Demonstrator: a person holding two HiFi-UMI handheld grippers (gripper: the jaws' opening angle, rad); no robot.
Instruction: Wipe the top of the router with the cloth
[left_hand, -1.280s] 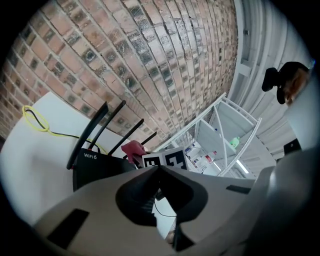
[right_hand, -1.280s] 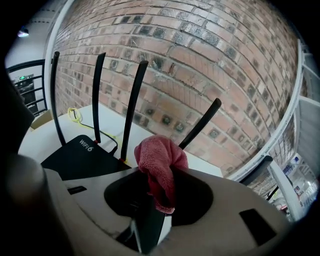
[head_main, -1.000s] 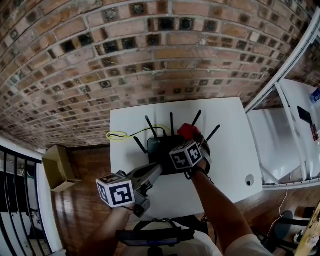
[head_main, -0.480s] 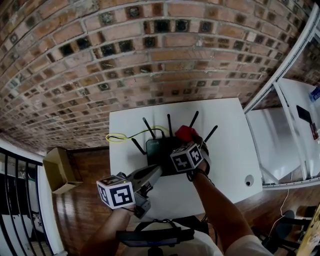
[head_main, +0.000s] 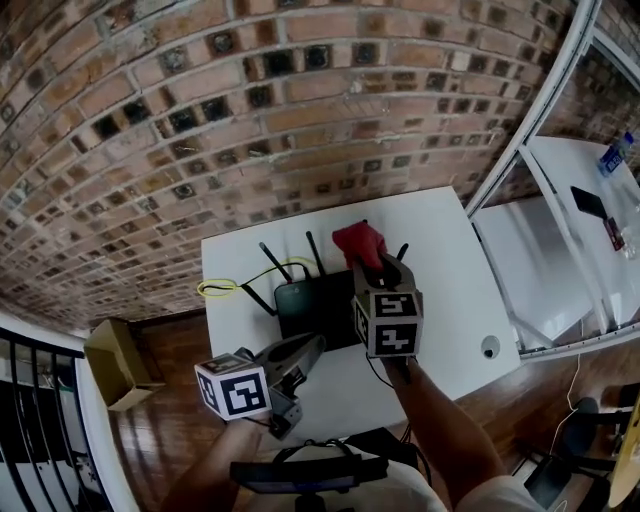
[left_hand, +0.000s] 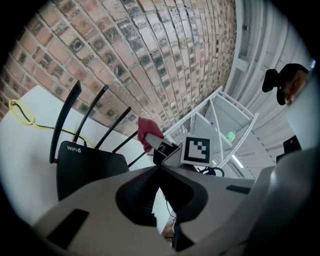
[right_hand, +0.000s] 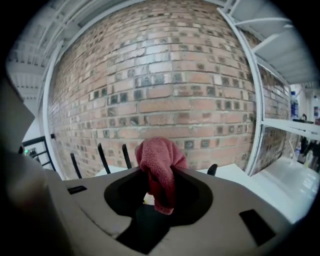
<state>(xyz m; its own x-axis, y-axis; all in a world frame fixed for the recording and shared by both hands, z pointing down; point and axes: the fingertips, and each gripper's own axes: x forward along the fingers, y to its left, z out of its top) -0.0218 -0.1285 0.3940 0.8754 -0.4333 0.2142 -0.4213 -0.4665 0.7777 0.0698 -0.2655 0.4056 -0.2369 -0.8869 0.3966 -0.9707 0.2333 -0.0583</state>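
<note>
Left claw (head_main: 312, 348) is pointing at the black router (head_main: 312, 308), jaws pressed together, gripping nothing. Router is sitting mid-surface (head_main: 450, 262), antennas rising along its far edge. Right claw (head_main: 376, 262) is pinching the red cloth (head_main: 358, 243), which is hanging above the router's far right corner, clear of its top.

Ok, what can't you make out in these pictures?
- Right part of the black plastic router top: head view, covered by the right hand-held gripper holding the red fluffy cloth.
- Router body: right gripper view, behind that gripper's own shell; only antenna tips show.
- Where the thin yellow cable plugs in: head view, too small.
</note>
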